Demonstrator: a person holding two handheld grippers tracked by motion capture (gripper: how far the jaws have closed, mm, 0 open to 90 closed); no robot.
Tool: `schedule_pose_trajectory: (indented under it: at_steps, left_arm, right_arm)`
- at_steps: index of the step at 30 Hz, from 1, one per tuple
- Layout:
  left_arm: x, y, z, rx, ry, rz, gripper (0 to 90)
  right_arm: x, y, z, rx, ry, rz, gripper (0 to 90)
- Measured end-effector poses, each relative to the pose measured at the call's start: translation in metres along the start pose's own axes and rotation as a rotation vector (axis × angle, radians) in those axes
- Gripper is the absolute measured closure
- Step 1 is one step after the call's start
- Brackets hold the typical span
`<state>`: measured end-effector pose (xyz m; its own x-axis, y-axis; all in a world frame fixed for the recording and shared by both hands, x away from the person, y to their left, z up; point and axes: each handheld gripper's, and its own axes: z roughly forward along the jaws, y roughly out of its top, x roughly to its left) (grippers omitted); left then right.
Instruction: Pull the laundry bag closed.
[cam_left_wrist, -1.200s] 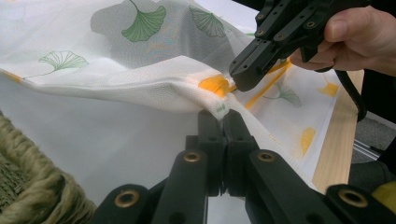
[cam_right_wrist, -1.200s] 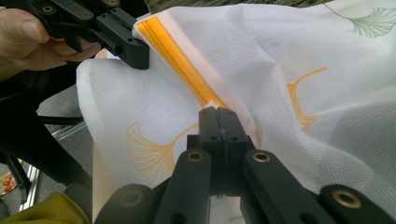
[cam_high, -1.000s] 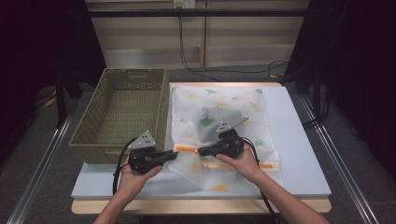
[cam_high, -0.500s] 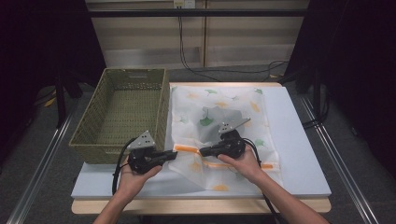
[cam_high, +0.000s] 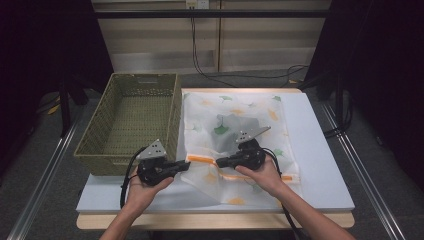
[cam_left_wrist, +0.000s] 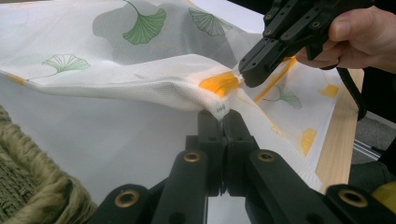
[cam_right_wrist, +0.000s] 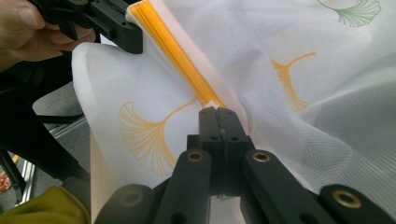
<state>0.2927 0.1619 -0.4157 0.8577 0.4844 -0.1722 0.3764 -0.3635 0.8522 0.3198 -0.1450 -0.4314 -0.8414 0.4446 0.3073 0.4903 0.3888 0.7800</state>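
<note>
Claw (cam_high: 186, 165) beside woven basket (cam_high: 131, 120)

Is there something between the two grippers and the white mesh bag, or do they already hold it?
Nothing stands between. The left gripper and right gripper are each shut on the white mesh bag near its orange zipper.

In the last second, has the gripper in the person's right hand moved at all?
Barely, if at all. In the high view the right gripper sits at the same spot on the white leaf-print bag, just as far from the woven basket.
</note>
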Motion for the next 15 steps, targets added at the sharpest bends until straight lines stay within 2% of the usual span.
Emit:
schedule_pose_trajectory:
  at_steps: [7,15]
  left_arm:
    - [0.0006,0.0001,-0.0013,-0.003,0.008,-0.005,88.1]
    - [0.0007,-0.0011,-0.0018,0.000,0.005,-0.005,88.1]
  right_arm:
    - [-0.0020,-0.0038,-0.0083,-0.025,-0.001,0.014,90.0]
    - [-0.0036,-0.0081,-0.0074,-0.017,-0.001,0.017,90.0]
